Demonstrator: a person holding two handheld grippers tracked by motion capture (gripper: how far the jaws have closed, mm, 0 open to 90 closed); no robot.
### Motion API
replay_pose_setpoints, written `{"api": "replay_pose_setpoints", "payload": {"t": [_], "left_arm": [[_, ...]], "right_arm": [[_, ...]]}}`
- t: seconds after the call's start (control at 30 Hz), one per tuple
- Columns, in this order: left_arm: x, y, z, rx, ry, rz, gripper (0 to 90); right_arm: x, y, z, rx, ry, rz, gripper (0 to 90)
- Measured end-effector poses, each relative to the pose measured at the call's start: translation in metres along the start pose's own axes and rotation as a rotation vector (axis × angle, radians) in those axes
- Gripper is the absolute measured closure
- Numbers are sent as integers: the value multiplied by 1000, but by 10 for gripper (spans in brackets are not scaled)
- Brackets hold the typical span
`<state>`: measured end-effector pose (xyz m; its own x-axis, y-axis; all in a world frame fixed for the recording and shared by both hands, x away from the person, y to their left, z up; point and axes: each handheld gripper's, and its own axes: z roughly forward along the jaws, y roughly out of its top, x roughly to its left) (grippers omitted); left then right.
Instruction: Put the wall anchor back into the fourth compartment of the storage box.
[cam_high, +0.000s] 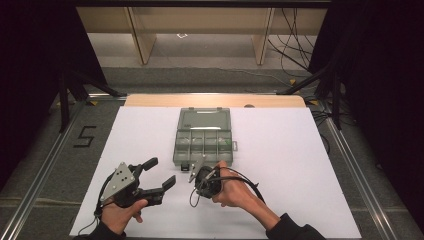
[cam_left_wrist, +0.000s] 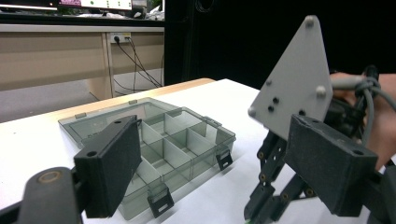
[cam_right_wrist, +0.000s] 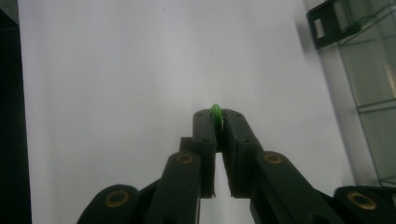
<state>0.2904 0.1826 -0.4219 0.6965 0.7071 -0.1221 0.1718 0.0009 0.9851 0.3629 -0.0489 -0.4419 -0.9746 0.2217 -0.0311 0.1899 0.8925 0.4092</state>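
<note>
Jaws of the right gripper (cam_right_wrist: 217, 122) pinch a small bright green ring (cam_right_wrist: 215, 112) at their tips, above the white table (cam_high: 300, 165) just before the open, clear grey compartment box (cam_high: 204, 137). Left gripper (cam_high: 161, 172) jaws stand wide apart.

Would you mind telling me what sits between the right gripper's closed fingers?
A small green piece is pinched at the tips of the right gripper, seen in the right gripper view. What the piece is exactly I cannot tell.
</note>
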Motion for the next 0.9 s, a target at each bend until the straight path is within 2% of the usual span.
{"api": "replay_pose_setpoints", "payload": {"t": [0.13, 0.53, 0.9], "left_arm": [[0, 0, 0, 7, 4, 1, 176], [0, 0, 0, 1, 1, 0, 177], [0, 0, -1, 6, 4, 1, 178]], "right_arm": [[-3, -1, -5, -10, -2, 20, 843], [-13, -2, -19, -49, -19, 36, 843], [-28, -6, -37, -100, -66, 62, 843]]}}
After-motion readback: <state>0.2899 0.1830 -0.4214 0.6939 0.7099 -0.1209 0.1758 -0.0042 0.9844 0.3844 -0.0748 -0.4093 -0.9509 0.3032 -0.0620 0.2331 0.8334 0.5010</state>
